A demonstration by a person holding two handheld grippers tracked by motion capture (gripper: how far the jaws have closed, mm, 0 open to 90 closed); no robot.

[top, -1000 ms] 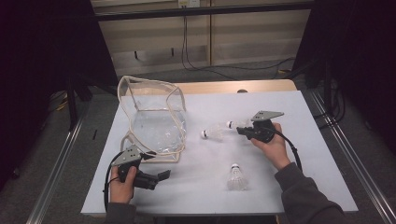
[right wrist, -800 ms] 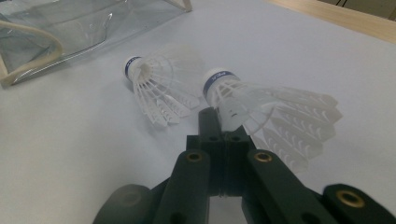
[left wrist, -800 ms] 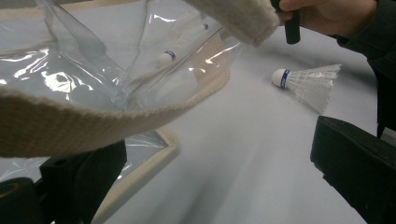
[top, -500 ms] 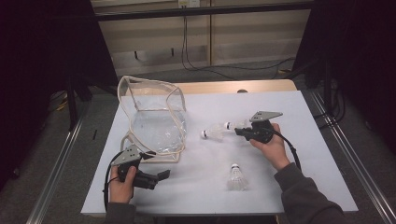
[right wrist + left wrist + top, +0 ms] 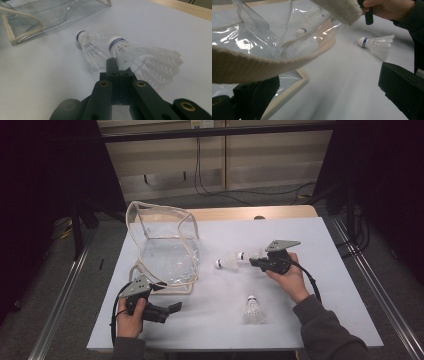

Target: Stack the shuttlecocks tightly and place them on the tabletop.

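Observation:
My right gripper [image 5: 117, 65] is shut on the feathers of a white shuttlecock [image 5: 130, 56] with a blue-banded cork, held low over the table. In the high view that gripper [image 5: 254, 262] is right of centre with the shuttlecock [image 5: 243, 255]. A second shuttlecock [image 5: 88, 46] lies just behind it on the table [image 5: 220, 263]. A third shuttlecock [image 5: 254, 310] lies nearer me [image 5: 375, 45]. My left gripper [image 5: 169, 311] stands open at the front left, its jaws wide apart [image 5: 327, 100]. The bag's beige strap [image 5: 262, 65] hangs across just above them.
A clear plastic bag [image 5: 165, 245] with beige trim stands at the left of the white table [image 5: 310, 320], its mouth facing up. Its base edge [image 5: 294, 85] lies close to my left jaw. A wooden strip [image 5: 235, 213] runs along the far edge.
The right gripper has edged slightly left and toward me with the shuttlecock in it. The left gripper has stayed where it was.

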